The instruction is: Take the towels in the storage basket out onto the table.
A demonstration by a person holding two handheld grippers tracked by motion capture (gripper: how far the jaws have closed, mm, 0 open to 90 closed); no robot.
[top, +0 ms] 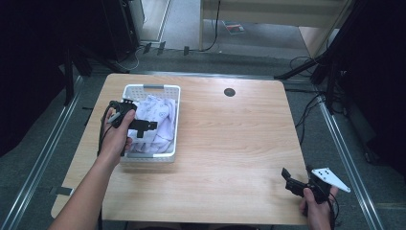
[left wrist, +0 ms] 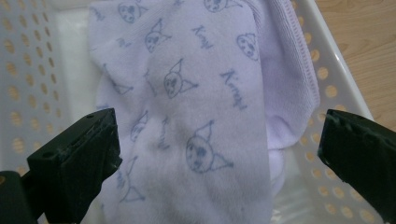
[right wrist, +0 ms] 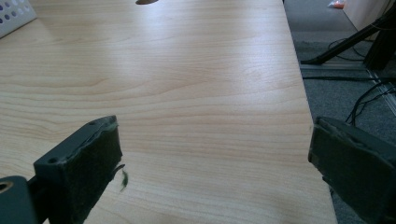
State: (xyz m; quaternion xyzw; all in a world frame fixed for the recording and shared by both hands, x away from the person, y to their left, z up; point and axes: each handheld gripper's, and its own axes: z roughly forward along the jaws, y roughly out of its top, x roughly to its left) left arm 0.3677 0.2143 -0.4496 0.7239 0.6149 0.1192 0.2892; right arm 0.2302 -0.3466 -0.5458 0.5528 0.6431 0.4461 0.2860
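Observation:
A white perforated basket (top: 170, 91) stands on the left part of the wooden table (top: 230, 143). Inside it lies a pale lilac towel (top: 160, 117) printed with small cat faces (left wrist: 187, 116). My left gripper (top: 149, 126) hovers over the basket, open, its jaws spread wide on either side of the towel (left wrist: 219, 154) without touching it. My right gripper (top: 286, 176) is held low at the table's front right corner, open, with only bare wood between its jaws (right wrist: 212, 154).
A dark round hole (top: 230, 92) sits near the table's far edge. The basket's corner (right wrist: 14, 14) shows far left in the right gripper view. Cables and stand legs (top: 311, 67) lie on the floor to the right of the table.

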